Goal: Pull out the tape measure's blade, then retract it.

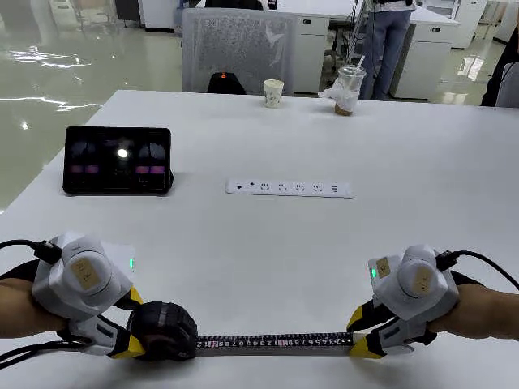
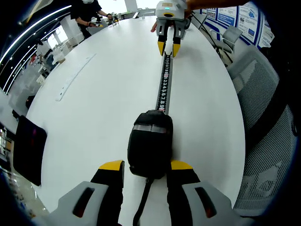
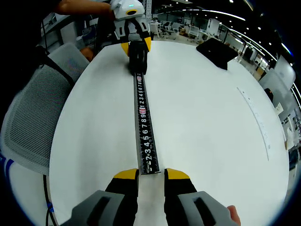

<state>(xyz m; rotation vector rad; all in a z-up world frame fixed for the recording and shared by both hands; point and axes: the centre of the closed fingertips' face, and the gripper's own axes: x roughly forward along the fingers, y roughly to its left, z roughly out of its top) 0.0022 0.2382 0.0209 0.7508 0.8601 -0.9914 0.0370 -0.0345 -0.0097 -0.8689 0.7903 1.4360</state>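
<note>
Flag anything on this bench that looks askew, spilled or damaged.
Nothing stands out. The blade runs straight and flat from the tape measure case in the left gripper to the right gripper. The power strip lies flat, and the paper cup and plastic cup stand upright.

White table (image 1: 422,211) bears power strip (image 1: 289,188), dark tablet (image 1: 117,160); paper cup (image 1: 274,92), plastic cup (image 1: 347,89) near far edge.

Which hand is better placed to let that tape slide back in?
Right, probably: the right tongs hold the blade by its end and can walk it back, while the left tongs pin the case.
</note>
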